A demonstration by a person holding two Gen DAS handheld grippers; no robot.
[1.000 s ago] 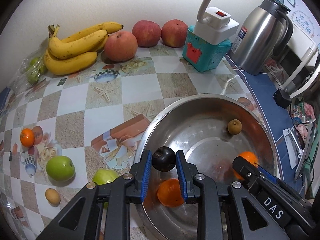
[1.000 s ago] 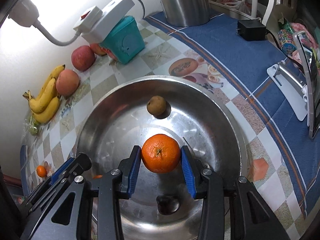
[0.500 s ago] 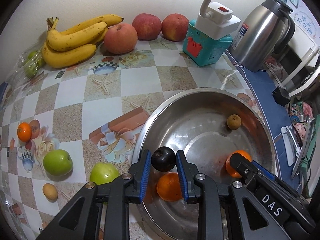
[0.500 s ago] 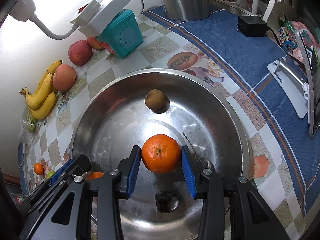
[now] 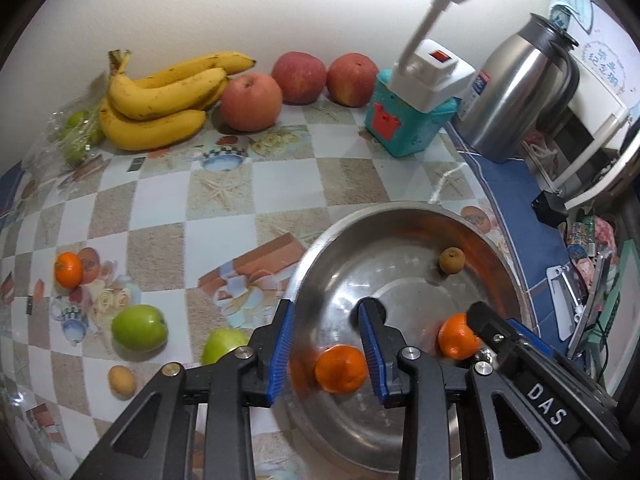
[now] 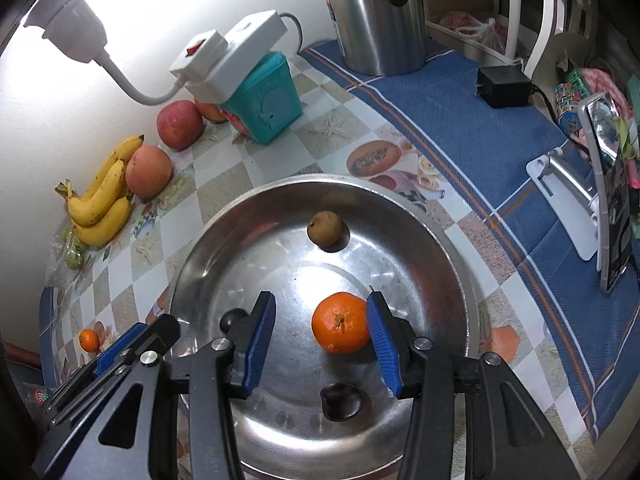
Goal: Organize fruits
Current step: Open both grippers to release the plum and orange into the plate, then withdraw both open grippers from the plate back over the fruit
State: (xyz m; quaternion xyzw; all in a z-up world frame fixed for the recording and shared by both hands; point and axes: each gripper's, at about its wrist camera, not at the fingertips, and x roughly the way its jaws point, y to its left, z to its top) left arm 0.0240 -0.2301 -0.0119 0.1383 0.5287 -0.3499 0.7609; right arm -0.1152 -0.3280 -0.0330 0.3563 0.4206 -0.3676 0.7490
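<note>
A steel bowl [image 5: 320, 248] [image 6: 448, 240] holds a brown fruit [image 5: 451, 260] [image 6: 324, 228], two oranges [image 5: 341, 369] [image 6: 341, 328] and a dark plum [image 6: 341, 401]. My left gripper [image 5: 326, 350] is open and empty over the bowl's near left rim. My right gripper [image 6: 320, 340] is open; the orange lies in the bowl by its right finger. In the left view the second orange [image 5: 456, 336] shows beside the right gripper's finger. A dark round thing [image 6: 232, 319] peeks out behind the right gripper's left finger.
Bananas [image 5: 160, 100] and three red apples [image 5: 251, 101] line the back wall. Two green apples [image 5: 139, 327], a small orange [image 5: 68, 274] and a small yellow fruit [image 5: 122, 379] lie left of the bowl. A teal box [image 5: 404, 124], a lamp and a steel jug [image 5: 520, 92] stand at the back right.
Both grippers have opened. The left one let go of the dark plum and the right one let go of the orange; both fruits now lie in the bowl.
</note>
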